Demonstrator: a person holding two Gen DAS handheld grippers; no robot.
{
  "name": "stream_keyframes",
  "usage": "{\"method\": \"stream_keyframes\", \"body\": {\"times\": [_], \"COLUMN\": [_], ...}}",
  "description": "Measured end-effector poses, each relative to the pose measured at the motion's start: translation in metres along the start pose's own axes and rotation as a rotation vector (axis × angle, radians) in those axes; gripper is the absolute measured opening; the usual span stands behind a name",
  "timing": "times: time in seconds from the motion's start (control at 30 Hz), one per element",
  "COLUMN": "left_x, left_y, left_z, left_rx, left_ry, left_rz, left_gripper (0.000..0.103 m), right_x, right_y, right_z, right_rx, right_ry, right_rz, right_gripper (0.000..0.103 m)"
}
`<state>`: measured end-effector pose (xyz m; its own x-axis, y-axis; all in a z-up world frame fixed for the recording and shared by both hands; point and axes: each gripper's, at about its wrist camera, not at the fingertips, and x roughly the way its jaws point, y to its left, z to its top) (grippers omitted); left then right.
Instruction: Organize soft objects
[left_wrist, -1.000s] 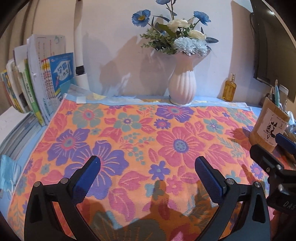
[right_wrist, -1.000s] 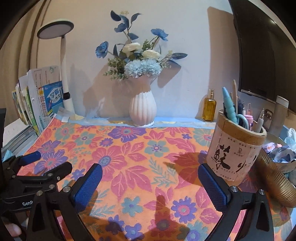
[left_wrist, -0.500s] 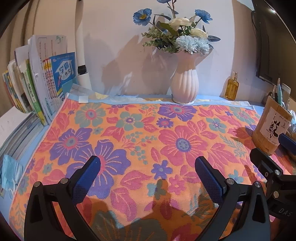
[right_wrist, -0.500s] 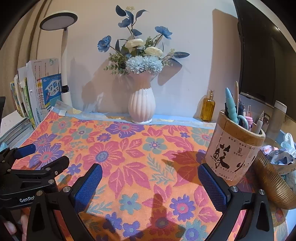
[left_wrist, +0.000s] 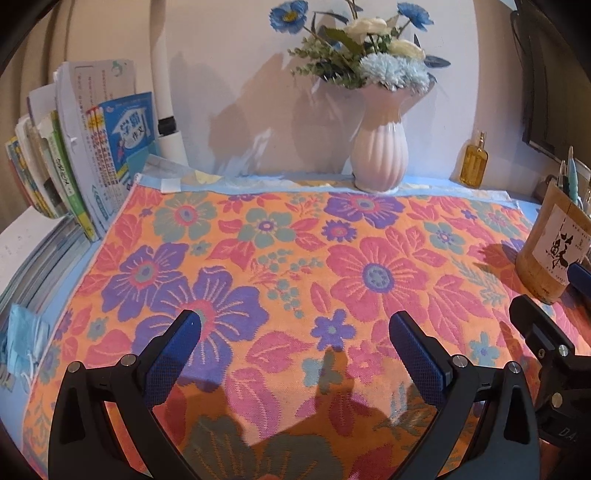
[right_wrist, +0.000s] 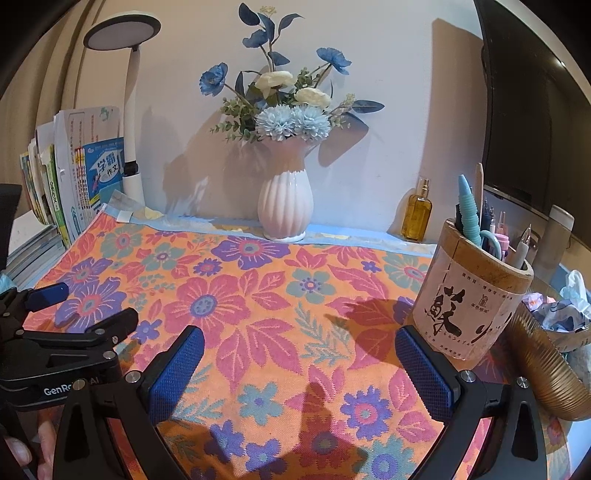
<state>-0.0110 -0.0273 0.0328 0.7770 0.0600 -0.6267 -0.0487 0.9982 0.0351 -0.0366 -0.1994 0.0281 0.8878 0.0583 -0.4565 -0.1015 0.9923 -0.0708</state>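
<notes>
Nearest the viewer, the left hand-held gripper (left_wrist: 294, 325) and the right hand-held gripper (right_wrist: 300, 341) hang side by side above the near part of the floral towel (left_wrist: 280, 254); both are released, jaws spread wide, grasping nothing. The towel lies flat across the worktop, filling it from 6 o'clock to 12 o'clock.

Hazards, judged from this layout:
- At 3 o'clock the bamboo pen holder (right_wrist: 471, 306) stands on the towel's right edge. Lifting or dragging that edge would likely tip it.
- At 12 o'clock the white vase (right_wrist: 284, 206) stands at the towel's far edge; a pull could topple it.
- At 9 o'clock the leaning books (left_wrist: 74, 158) border the left edge and could slide.
</notes>
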Motion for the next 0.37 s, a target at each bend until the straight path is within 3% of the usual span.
{"method": "stream_keyframes", "body": {"times": [0.1, 0.37], "left_x": [0.001, -0.015], "left_y": [0.0, 0.0], "left_z": [0.0, 0.002], "left_rx": [0.007, 0.04], "left_ry": [0.002, -0.114], "left_rz": [0.025, 0.04], "left_gripper": [0.102, 0.102], "right_x": [0.002, 0.004], "right_y": [0.0, -0.001], "right_z": [0.0, 0.0], "right_rx": [0.002, -0.002], "right_ry": [0.009, 0.014], "right_rz": [0.001, -0.002], "right_gripper": [0.103, 0.103]}}
